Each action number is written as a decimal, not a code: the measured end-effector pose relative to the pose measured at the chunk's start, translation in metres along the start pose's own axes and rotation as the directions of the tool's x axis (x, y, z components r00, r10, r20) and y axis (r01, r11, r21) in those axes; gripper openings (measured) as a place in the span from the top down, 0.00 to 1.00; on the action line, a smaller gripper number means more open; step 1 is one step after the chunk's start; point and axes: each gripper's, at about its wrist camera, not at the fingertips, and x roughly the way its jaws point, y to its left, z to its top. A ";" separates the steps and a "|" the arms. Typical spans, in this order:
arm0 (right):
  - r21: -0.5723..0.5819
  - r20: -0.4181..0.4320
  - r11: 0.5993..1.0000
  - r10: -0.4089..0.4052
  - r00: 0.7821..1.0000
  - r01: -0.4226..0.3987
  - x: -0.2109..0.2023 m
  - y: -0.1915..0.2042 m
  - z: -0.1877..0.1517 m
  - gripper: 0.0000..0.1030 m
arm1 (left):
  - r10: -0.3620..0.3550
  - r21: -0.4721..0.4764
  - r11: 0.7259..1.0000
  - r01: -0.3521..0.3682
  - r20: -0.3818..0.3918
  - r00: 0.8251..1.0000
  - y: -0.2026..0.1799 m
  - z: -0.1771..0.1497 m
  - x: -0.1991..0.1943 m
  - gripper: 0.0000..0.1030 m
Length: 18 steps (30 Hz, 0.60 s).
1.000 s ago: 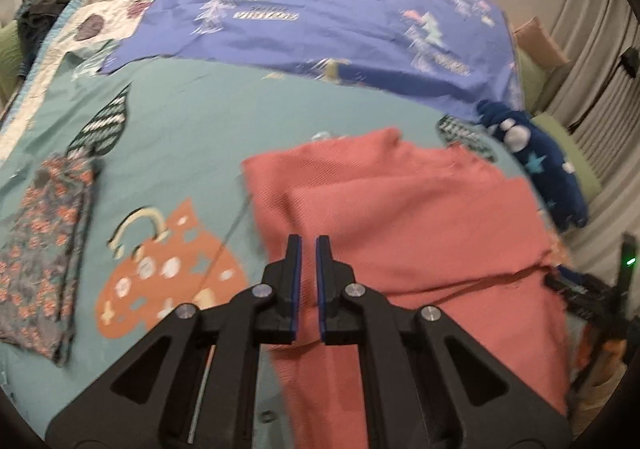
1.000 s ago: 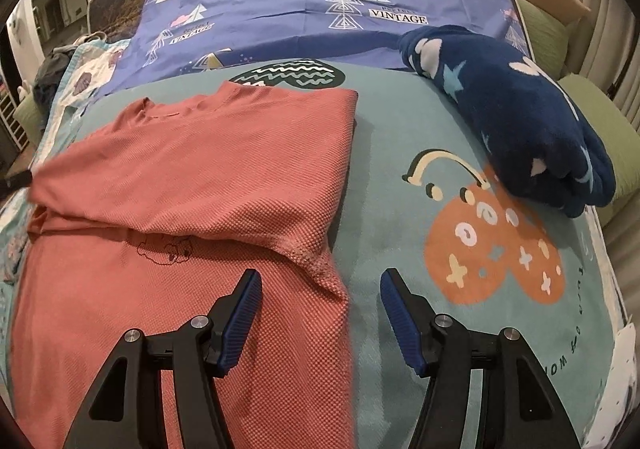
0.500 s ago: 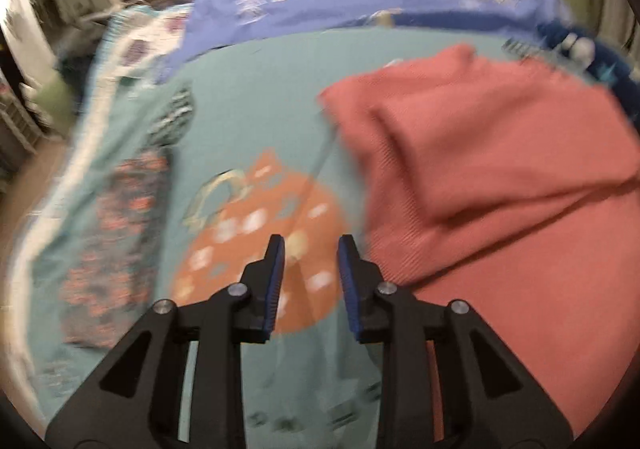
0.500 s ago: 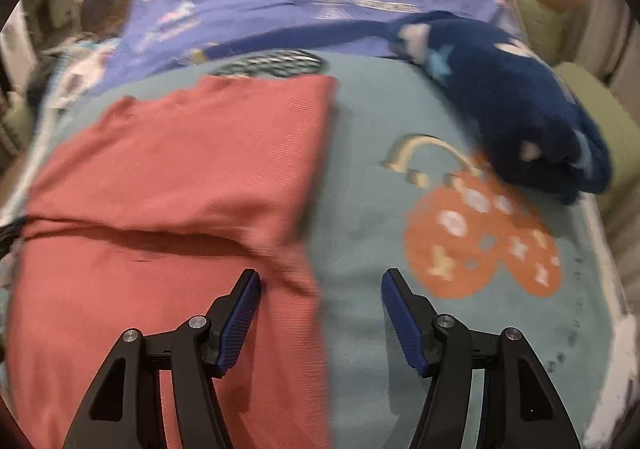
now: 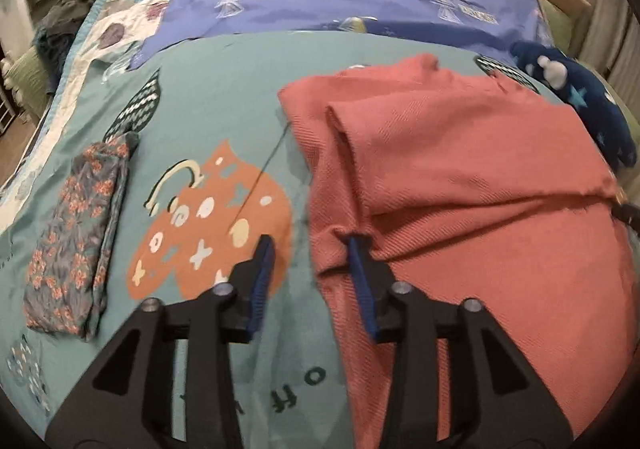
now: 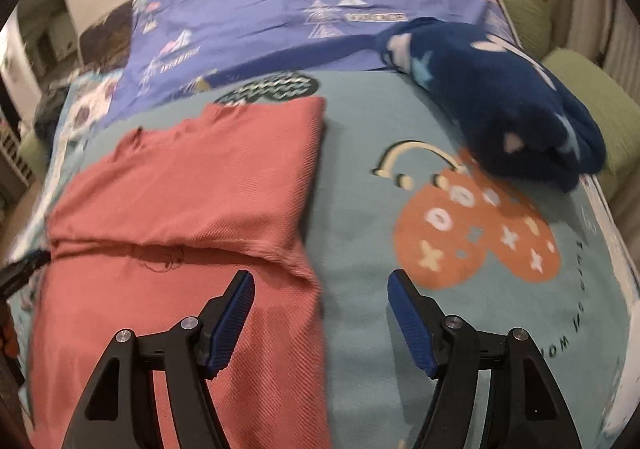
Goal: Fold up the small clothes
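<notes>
Shirt [image 5: 460,177], coral, lies half-folded on the bed [image 5: 224,81], sleeves tucked in, lower half unfolded, between empty, wide-open left hand-held gripper [image 5: 312,249] and right hand-held gripper [image 6: 320,293]; folded floral garment [image 5: 76,233] far left.

The teal bedspread [image 5: 224,69] reads "OH".

Bare teal bedspread [image 6: 352,209] is lying open between the coral shirt [image 6: 192,185] and a navy star blanket [image 6: 500,105]. A folded floral cloth [image 5: 76,237] is occupying the left edge.
</notes>
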 end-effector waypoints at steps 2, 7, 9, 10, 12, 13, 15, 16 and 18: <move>0.004 -0.046 0.992 -0.126 0.991 0.126 0.015 -0.005 -0.001 0.33 | 0.013 0.000 1.000 -0.013 -0.004 1.000 0.003 -0.003 -0.006 0.49; 0.159 -0.016 0.986 0.055 0.998 -0.051 0.002 -0.044 -0.006 0.33 | -0.112 -0.038 0.993 0.112 0.013 0.994 0.016 0.002 -0.024 0.51; 0.208 0.004 0.964 0.170 0.985 -0.167 -0.002 -0.056 0.004 0.32 | -0.154 -0.078 0.984 0.160 0.079 0.985 0.021 0.025 -0.030 0.51; 0.225 0.010 0.956 0.192 0.981 -0.190 -0.002 -0.059 0.009 0.31 | -0.167 -0.081 0.981 0.174 0.091 0.982 0.020 0.033 -0.028 0.49; 0.235 0.018 0.942 0.242 0.970 -0.240 0.006 -0.061 0.033 0.31 | -0.188 -0.086 0.977 0.196 0.092 0.978 0.018 0.060 -0.014 0.46; 0.228 0.020 0.938 0.262 0.965 -0.260 0.013 -0.060 0.045 0.31 | -0.186 -0.088 0.977 0.192 0.074 0.980 0.017 0.073 -0.001 0.45; 0.242 0.018 0.927 0.290 0.957 -0.285 0.034 -0.060 0.073 0.31 | -0.144 -0.082 0.986 0.146 0.033 0.989 0.014 0.089 0.022 0.45; 0.252 0.013 0.921 0.303 0.953 -0.296 0.041 -0.060 0.080 0.31 | -0.127 -0.079 0.989 0.128 0.020 0.992 0.012 0.091 0.028 0.45; 0.285 0.001 0.901 0.342 0.940 -0.328 0.065 -0.058 0.099 0.31 | -0.103 -0.084 0.991 0.102 -0.010 0.995 0.013 0.096 0.046 0.45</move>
